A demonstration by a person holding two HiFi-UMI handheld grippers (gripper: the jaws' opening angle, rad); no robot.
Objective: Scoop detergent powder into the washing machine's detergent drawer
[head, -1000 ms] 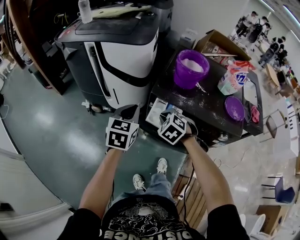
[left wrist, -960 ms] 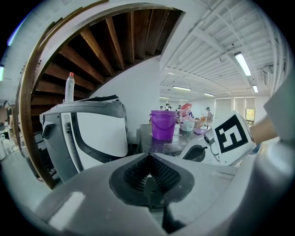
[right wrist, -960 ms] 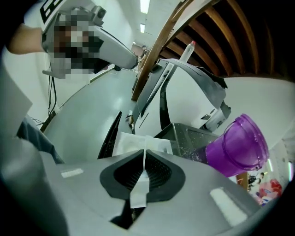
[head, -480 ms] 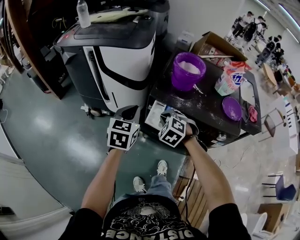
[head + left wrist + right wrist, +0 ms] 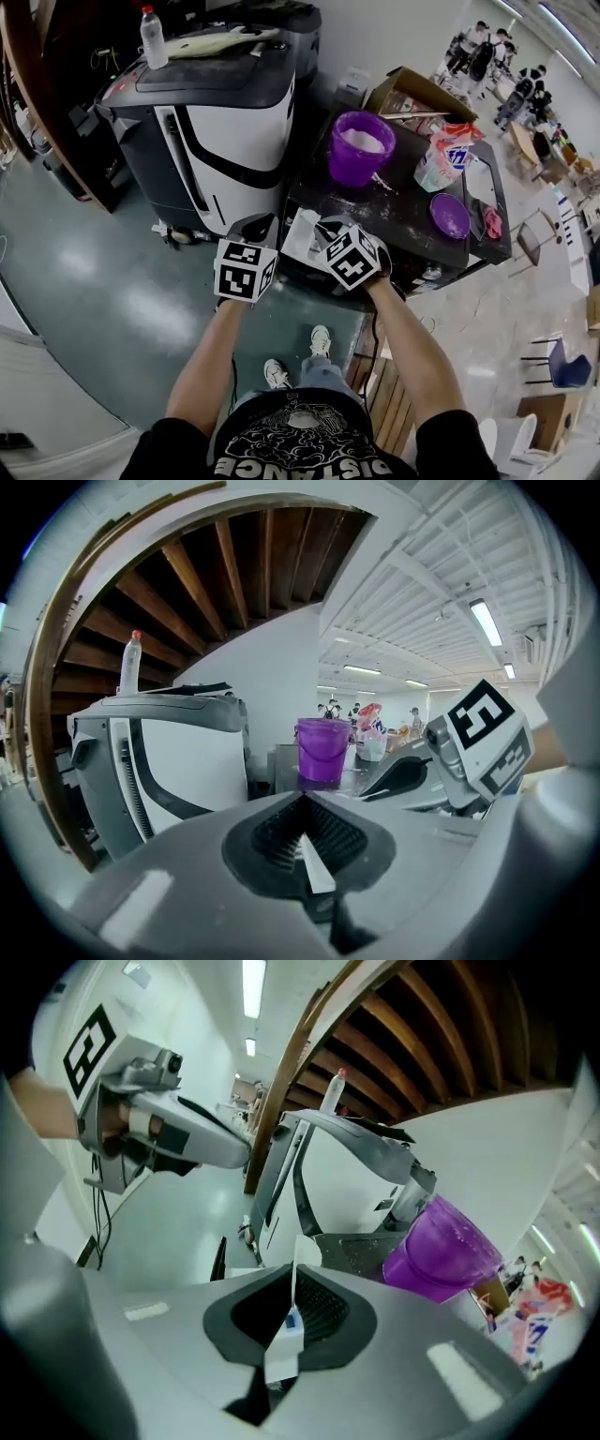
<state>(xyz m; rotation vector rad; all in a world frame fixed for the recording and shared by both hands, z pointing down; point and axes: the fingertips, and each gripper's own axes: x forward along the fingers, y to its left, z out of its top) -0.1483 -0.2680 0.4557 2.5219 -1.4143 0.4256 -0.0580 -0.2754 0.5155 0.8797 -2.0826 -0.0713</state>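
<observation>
A plastic bottle (image 5: 150, 37) stands atop a black-and-white machine (image 5: 230, 122), well to the left of the purple bucket (image 5: 359, 155). Nearer the person, down and left of the bucket, the left gripper (image 5: 255, 229) hangs over the green floor (image 5: 103, 281), its jaws pressed together. Just beside it, the right gripper (image 5: 330, 232) hovers at the front edge of the dark counter (image 5: 403, 225), short of the bucket, its jaws likewise closed. The bucket stands at the counter's far left corner with white detergent powder (image 5: 364, 139) heaped inside. A detergent bag (image 5: 441, 161) sits to the bucket's right. A purple bowl (image 5: 450, 214) lies further right and nearer the person.
</observation>
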